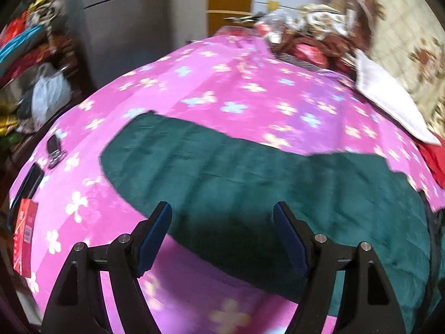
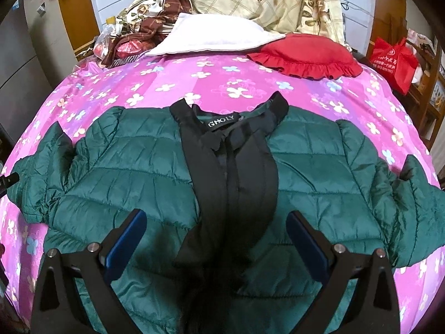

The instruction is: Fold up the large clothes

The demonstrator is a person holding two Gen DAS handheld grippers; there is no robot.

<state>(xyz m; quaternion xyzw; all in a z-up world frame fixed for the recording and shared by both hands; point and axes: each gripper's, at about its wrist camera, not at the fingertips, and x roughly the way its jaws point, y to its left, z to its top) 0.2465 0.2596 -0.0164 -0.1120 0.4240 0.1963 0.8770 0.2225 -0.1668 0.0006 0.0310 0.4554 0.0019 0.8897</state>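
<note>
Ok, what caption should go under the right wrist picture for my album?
Open right claw hovering over a green puffy jacket spread flat on a pink flowery bedspread.

Evenly lit, soft indoor light, no hard glare. Left wrist view smeared by motion blur throughout: flower print on the bedspread [image 1: 250,89] streaked, shelves at the left edge mushy, quilting of the green jacket [image 1: 250,183] lost. Dark soft shadow on the jacket between the fingers [image 1: 158,231]. Right wrist view sharp: stitching crisp on the jacket [image 2: 133,167], collar label readable, faint sheen on the black placket [image 2: 236,167]. Strong fisheye bulge in both, bed edges curved, black vignette in the corners. Colours saturated, pink dominating.
</note>
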